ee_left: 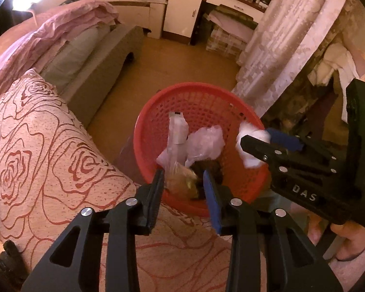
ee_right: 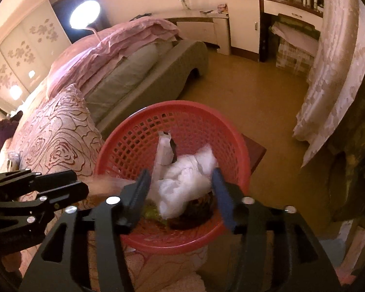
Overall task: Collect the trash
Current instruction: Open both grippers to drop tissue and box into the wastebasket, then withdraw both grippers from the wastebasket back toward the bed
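A bed (ee_right: 124,56) with a rumpled pink cover fills the left side of the room, and a pink bedspread patterned with red roses (ee_left: 36,160) lies over its near end, beside and partly under a red mesh basket (ee_left: 158,131). Lace curtains (ee_left: 279,48) hang to the right of the basket above a bare tan floor (ee_right: 255,102). The basket stands between bed and curtains, directly ahead of both wrist cameras, and holds trash: a tall white wrapper (ee_right: 164,150) standing upright near the middle, a crumpled clear plastic bag (ee_left: 204,143) beside it, and dark and brownish scraps (ee_left: 182,182) at the bottom. The left hand-held gripper (ee_left: 183,174) hovers over the basket's near rim with its fingers spread apart and nothing pinched between them; the scraps only show through the gap. The right hand-held gripper (ee_right: 181,176) reaches over the basket from the right side, and a wad of white tissue (ee_right: 182,182) sits between its spread fingers. In the left wrist view the same wad shows at the gripper's tips, just over the basket's right rim, but I cannot tell whether the fingers truly press it or it hangs loose between them.
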The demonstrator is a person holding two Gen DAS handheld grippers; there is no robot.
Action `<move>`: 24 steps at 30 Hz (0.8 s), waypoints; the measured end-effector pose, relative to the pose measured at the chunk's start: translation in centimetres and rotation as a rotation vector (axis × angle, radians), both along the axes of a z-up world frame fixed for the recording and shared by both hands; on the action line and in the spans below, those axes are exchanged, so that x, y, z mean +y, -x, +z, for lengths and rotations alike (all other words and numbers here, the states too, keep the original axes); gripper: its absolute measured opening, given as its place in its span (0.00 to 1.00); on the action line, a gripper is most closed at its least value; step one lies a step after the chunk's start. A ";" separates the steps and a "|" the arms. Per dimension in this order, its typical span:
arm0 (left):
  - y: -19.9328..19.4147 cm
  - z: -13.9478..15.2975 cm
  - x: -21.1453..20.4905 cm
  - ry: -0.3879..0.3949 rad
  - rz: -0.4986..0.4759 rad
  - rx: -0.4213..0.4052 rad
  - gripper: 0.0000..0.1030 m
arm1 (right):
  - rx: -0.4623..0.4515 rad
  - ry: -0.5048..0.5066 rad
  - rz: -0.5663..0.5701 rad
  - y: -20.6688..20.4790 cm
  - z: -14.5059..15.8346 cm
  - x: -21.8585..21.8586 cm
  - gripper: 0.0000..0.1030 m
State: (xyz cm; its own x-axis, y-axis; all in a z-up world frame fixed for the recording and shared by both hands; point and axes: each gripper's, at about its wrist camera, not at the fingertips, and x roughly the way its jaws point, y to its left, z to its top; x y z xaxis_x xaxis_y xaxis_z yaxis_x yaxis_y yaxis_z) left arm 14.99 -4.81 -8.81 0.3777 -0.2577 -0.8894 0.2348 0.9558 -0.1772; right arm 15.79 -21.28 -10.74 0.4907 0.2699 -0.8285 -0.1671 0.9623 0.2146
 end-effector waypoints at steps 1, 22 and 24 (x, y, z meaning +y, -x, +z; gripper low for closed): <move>0.0 0.0 0.1 -0.003 0.002 0.000 0.38 | 0.003 -0.007 -0.006 0.0 0.0 -0.1 0.56; 4.5 4.2 5.0 0.005 0.142 -0.120 0.65 | -0.072 0.000 -0.044 3.2 2.9 -1.0 0.63; 5.0 4.7 5.6 -0.001 0.158 -0.136 0.67 | -0.080 0.003 -0.038 3.5 3.1 -0.7 0.64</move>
